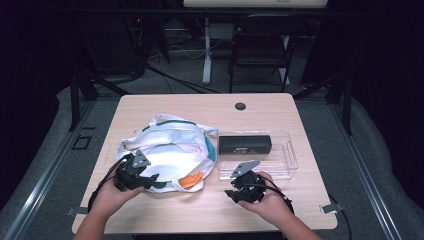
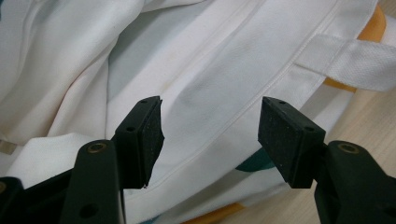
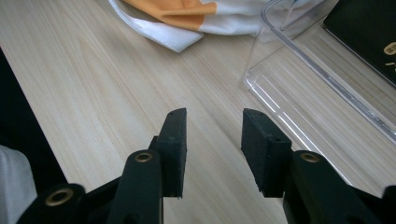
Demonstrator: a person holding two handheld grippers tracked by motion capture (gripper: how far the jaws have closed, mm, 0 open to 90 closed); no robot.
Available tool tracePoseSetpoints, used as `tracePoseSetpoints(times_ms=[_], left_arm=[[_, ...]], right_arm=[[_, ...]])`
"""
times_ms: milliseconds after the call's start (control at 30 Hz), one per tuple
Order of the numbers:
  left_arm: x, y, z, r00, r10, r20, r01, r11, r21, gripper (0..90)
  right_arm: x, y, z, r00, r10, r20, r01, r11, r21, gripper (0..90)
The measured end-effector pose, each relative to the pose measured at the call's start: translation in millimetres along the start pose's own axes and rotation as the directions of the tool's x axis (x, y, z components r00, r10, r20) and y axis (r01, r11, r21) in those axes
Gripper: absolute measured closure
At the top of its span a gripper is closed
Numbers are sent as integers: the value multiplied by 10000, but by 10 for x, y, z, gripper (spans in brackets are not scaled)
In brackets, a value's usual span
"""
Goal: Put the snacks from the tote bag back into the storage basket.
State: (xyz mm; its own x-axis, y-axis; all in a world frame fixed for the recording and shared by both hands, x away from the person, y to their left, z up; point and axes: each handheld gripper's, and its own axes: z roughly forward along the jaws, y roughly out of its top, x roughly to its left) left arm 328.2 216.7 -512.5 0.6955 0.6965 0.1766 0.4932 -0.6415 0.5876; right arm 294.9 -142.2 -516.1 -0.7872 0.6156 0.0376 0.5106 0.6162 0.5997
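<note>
- Left gripper [image 1: 150,177] at the near-left of the wooden table [image 1: 200,212], held in the person's left hand [image 1: 111,197], nose at the near edge of the white cloth bag [image 1: 167,150].
- In the left gripper view: same gripper [image 2: 210,137] with jaws spread wide, released, white canvas of the bag [image 2: 210,70] lying behind the gap; whether the pads brush the cloth, impossible to tell, but no clamp on it.
- Bag crumpled on the left half of the table, teal trim and an orange patch [image 1: 191,181] at its near-right corner; a white strap [image 2: 348,63] across the orange part in the left gripper view.
- Right gripper [image 1: 231,195] at the near-right, in the right hand [image 1: 272,202], just in front of the clear plastic tray [image 1: 292,160].
- In the right gripper view: that gripper [image 3: 214,149] part-way parted, nothing between the pads, bare tabletop [image 3: 93,93] under them; released.
- Tray corner [image 3: 261,70] just beyond and to the right of the right jaw, apart from it.
- Black box [image 1: 245,144] lying inside the tray along its far side; a dark edge of it [image 3: 369,32] at the upper right of the right gripper view.
- Bag and tray side by side, bag's right edge touching or nearly touching the tray's left end.
- The 2 grippers well apart from each other.
</note>
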Motion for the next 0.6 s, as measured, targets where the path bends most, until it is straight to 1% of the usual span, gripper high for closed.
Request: tracePoseSetpoints(times_ms=[100, 133, 200, 233, 467, 600], left_arm=[[-5, 1, 4, 10000, -38, 0, 38, 10000, -35, 399], [-6, 1, 6, 10000, -39, 4, 39, 10000, -30, 399], [-9, 1, 8, 10000, -29, 15, 29, 10000, -5, 399], [-9, 2, 9, 10000, -4, 18, 4, 10000, -1, 399], [-7, 3, 11, 10000, 12, 18, -12, 10000, -13, 399], [-11, 0, 15, 10000, -29, 21, 29, 10000, 8, 399]], right_arm=[[4, -17, 24, 10000, 82, 35, -82, 9999, -140, 632], [-4, -14, 21, 10000, -37, 57, 37, 10000, -38, 633], [-13, -11, 12, 10000, -47, 52, 48, 10000, -39, 633], [-16, -13, 9, 9999, -33, 115, 34, 9999, -96, 634], [-42, -37, 20, 9999, 46, 152, -42, 9998, -207, 635], [-51, -43, 31, 9999, 64, 148, -62, 9999, -127, 636]])
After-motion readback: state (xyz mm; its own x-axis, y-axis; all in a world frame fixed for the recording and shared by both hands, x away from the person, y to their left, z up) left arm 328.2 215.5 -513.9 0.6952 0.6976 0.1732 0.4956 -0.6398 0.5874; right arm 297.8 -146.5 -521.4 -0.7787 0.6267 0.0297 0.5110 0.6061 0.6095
